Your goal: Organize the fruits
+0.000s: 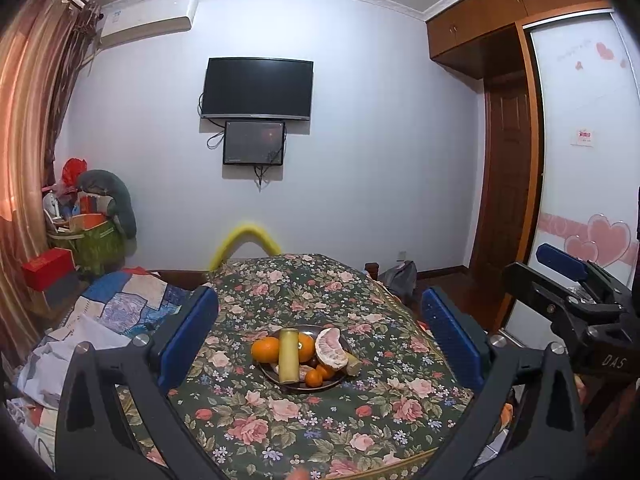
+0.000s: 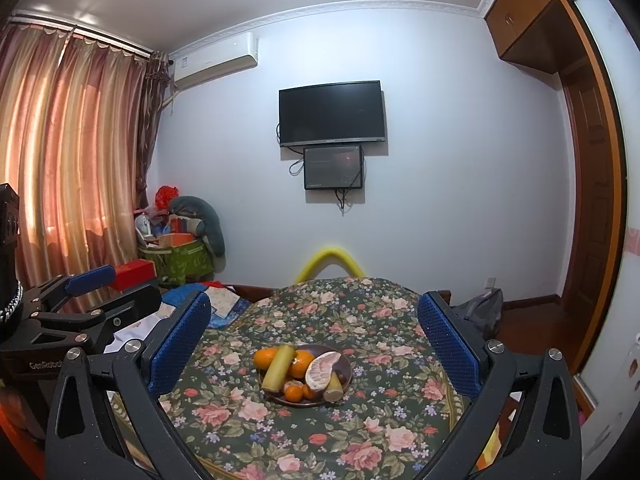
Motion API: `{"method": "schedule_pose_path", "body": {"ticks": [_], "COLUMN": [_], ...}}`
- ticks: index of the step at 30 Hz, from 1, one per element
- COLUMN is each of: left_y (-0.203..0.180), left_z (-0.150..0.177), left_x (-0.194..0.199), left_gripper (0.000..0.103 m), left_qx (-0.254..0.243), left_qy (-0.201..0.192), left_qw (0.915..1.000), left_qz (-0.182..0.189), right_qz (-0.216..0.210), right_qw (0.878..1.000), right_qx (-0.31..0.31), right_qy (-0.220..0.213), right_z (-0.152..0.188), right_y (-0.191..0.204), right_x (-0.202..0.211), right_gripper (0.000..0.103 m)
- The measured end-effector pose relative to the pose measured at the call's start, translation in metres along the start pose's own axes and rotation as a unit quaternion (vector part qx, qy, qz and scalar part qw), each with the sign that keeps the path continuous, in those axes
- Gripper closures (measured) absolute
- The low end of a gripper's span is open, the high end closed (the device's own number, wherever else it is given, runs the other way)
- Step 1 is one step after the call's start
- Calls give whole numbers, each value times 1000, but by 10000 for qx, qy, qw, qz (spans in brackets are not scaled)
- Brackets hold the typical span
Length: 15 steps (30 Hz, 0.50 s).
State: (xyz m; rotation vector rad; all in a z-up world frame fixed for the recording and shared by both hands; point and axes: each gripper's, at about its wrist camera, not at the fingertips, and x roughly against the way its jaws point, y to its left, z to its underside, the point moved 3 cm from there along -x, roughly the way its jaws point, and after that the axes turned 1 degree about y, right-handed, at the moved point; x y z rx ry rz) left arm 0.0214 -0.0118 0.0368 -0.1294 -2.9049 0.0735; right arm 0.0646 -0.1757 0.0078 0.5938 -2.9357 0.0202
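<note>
A dark round plate [image 1: 340, 378] sits in the middle of a table with a floral cloth [image 1: 320, 424]. On it are oranges [image 1: 265, 349], a yellow-green sugarcane stick [image 1: 289, 355], a peeled pomelo piece [image 1: 331, 347] and small tangerines [image 1: 314, 378]. My left gripper [image 1: 318, 340] is open, held above and short of the plate. The right wrist view shows the same plate [image 2: 347, 368] with the sugarcane stick [image 2: 280, 366] and the pomelo piece [image 2: 322, 370]. My right gripper [image 2: 314, 348] is open and empty, also short of the plate.
The right gripper's body [image 1: 576, 300] shows at right in the left wrist view; the left gripper's body [image 2: 76, 312] at left in the right wrist view. A cluttered bed [image 1: 112, 312] lies left of the table. A yellow chair back [image 1: 246, 240] stands behind it.
</note>
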Motion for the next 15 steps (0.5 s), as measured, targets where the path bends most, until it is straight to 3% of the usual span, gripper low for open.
{"method": "schedule_pose_path", "body": {"ticks": [15], "left_y": [-2], "left_z": [2], "left_x": [-2], "left_gripper": [0], "left_qx": [-60], "left_qy": [-17], "left_qw": [10000], "left_qz": [-19], "right_qz": [60], "right_qw": [10000], "right_qx": [27], "right_qy": [60], "right_z": [2], "right_y": [-3], "right_x": [-4], "right_gripper": [0]}}
